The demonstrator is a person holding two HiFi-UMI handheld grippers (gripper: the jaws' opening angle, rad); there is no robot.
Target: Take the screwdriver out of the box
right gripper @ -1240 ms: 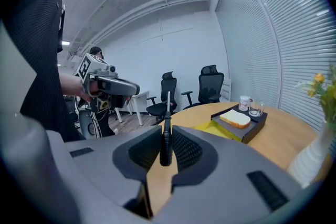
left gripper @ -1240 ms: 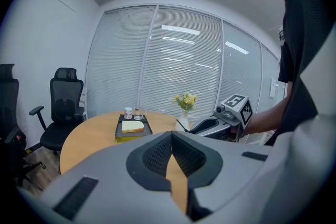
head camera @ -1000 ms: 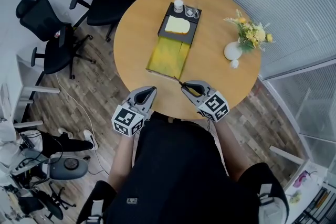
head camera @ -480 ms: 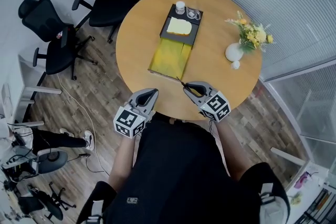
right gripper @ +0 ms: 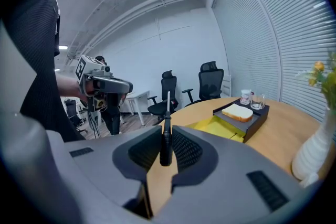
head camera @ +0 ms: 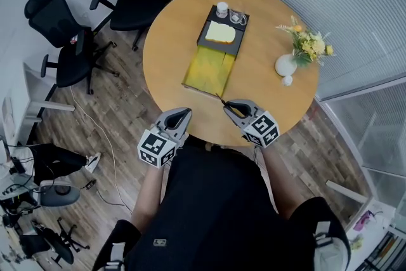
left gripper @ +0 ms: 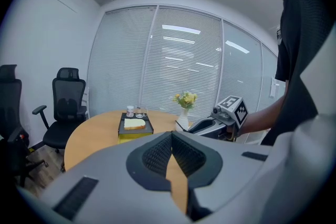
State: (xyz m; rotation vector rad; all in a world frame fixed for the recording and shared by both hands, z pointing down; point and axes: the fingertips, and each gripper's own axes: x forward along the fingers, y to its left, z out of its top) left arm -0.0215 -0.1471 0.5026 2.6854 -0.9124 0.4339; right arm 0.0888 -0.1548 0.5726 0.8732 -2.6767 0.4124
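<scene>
Office meeting room: round wooden table [head camera: 171,54]; black swivel chairs [head camera: 134,8] beside the table; glass partitions with blinds [head camera: 346,0] just beyond it.

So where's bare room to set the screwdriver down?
The round wooden table is bare left of the yellow-lined black box and between it and the white flower vase. The strip before the right gripper, holding the black-handled screwdriver, is narrow. The box's far end is crowded.

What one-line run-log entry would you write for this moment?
left gripper: shut, empty | right gripper: shut on screwdriver | screwdriver: out of box, near table edge
</scene>
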